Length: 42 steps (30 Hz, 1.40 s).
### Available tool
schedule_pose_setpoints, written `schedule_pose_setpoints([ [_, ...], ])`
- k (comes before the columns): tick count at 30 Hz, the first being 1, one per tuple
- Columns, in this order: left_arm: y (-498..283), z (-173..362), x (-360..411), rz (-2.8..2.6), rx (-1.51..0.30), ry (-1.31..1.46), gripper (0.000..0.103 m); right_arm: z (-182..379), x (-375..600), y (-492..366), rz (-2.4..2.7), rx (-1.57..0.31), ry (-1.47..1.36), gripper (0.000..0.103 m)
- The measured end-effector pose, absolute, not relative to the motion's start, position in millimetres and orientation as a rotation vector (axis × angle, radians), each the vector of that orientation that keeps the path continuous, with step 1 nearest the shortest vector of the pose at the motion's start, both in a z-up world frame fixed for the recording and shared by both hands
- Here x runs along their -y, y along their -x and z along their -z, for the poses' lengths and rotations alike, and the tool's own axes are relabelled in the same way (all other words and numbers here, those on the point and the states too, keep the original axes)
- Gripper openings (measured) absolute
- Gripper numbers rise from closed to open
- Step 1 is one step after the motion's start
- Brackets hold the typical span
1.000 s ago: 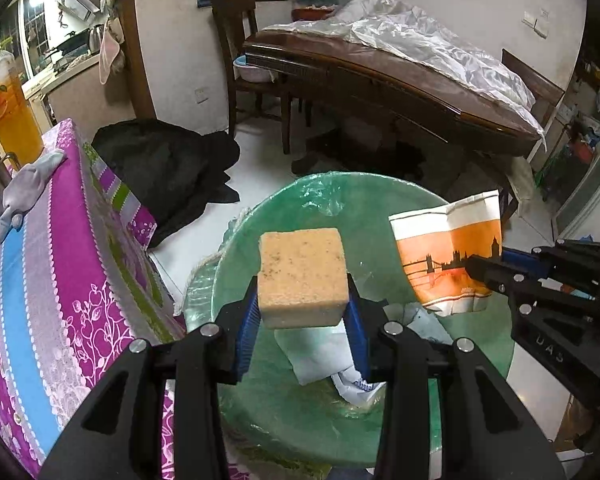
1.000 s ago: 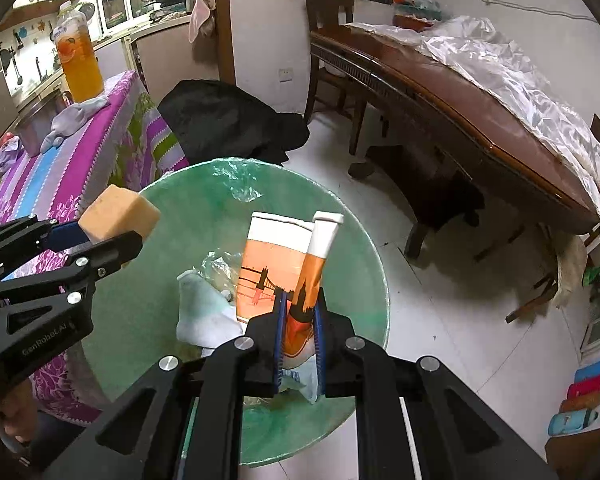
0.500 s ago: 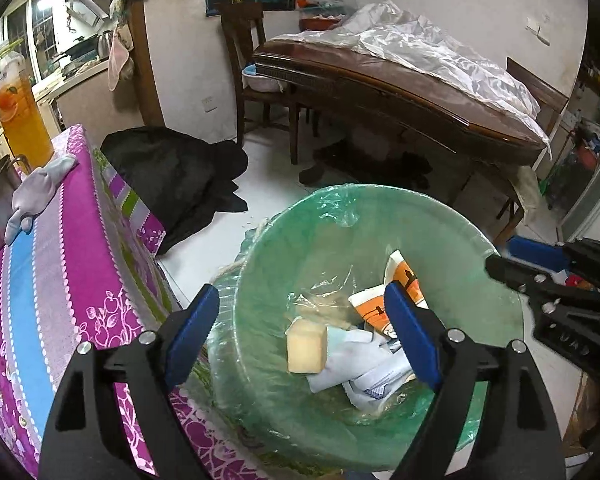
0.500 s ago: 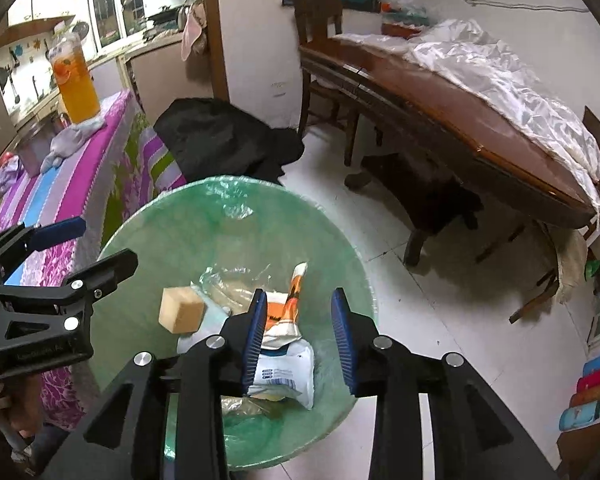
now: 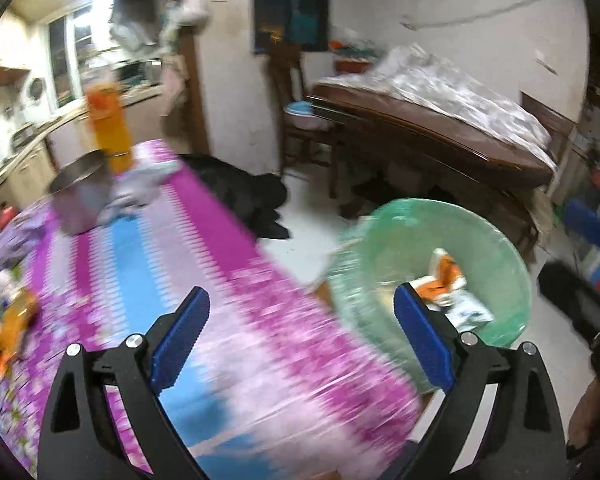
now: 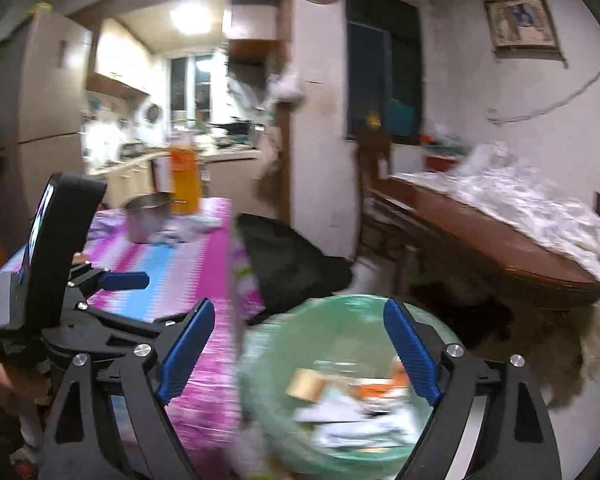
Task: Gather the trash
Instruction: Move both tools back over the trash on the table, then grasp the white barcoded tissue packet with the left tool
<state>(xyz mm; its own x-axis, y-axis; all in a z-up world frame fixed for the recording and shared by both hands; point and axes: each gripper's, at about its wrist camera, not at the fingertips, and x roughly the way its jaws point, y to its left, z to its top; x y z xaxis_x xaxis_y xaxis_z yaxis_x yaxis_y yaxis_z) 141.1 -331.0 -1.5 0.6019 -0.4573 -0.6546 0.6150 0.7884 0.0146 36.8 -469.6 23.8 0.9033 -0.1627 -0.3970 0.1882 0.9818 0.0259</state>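
While both grippers' fingers stand spread and empty, the left gripper point(image 5: 300, 332) hangs over the desk point(image 5: 172, 248), the right gripper point(image 6: 300, 344) over the bin point(image 6: 340, 312).

Empty, wide-spread left tongs point(image 5: 302, 336) over striped tablecloth point(image 5: 228, 280), green-lined bin point(image 5: 496, 240) of wrappers point(image 5: 444, 284) alongside

One green-lined bin point(image 5: 428, 216), right of my left fingers point(image 5: 182, 334) and between my right fingers point(image 6: 188, 346). In it: one tan sponge block point(image 6: 307, 384), one orange-printed wrapper point(image 5: 444, 276), and white wrappers too blurred to count. On the worktop point(image 5: 148, 264) ahead of my fingers: one metal pot point(image 5: 82, 196), one orange drink bottle point(image 5: 108, 128), one pale cloth point(image 5: 140, 188).
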Motion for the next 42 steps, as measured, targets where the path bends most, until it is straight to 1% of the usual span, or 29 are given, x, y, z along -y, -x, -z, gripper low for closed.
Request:
schedule_pose_setpoints([
  [6,-163,0,214,0.424,-0.688,-0.197,0.092,-17,397,-66,-0.009,-0.425,-0.059,0.086],
  [10,-192,6,114,0.205,-0.722,-0.135,0.092,-11,363,-82,-0.096,-0.464,-0.075,0.086],
  [13,-212,7,41,0.020,-0.713,-0.134,0.092,-4,335,-92,-0.157,-0.497,-0.085,0.086],
  [16,-234,12,-11,-0.058,-0.743,-0.138,0.092,1,312,-98,-0.200,-0.516,-0.080,0.086],
  [19,-254,22,-31,-0.050,-0.783,-0.214,0.092,8,296,-109,-0.230,-0.530,-0.083,0.086],
  [22,-267,32,-32,0.039,-0.835,-0.262,0.092,13,281,-122,-0.256,-0.545,-0.085,0.086],
  [28,-291,45,-42,0.038,-0.875,-0.254,0.092,20,262,-142,-0.297,-0.580,-0.092,0.086],
  [29,-293,48,-44,0.040,-0.879,-0.244,0.090,21,261,-146,-0.304,-0.586,-0.100,0.086],
  [31,-292,49,-52,0.056,-0.896,-0.213,0.072,22,260,-152,-0.320,-0.596,-0.119,0.086],
  [32,-292,48,-54,0.054,-0.890,-0.204,0.070,22,259,-155,-0.327,-0.602,-0.129,0.086],
  [34,-290,46,-61,0.055,-0.884,-0.175,0.054,22,258,-161,-0.336,-0.611,-0.136,0.086],
  [35,-291,44,-66,0.062,-0.886,-0.146,0.052,23,256,-164,-0.339,-0.615,-0.135,0.086],
  [38,-291,35,-86,0.095,-0.886,-0.025,0.035,28,247,-172,-0.355,-0.631,-0.131,0.086],
  [42,-293,32,-107,0.078,-0.885,0.030,0.034,34,237,-177,-0.368,-0.647,-0.123,0.086],
])
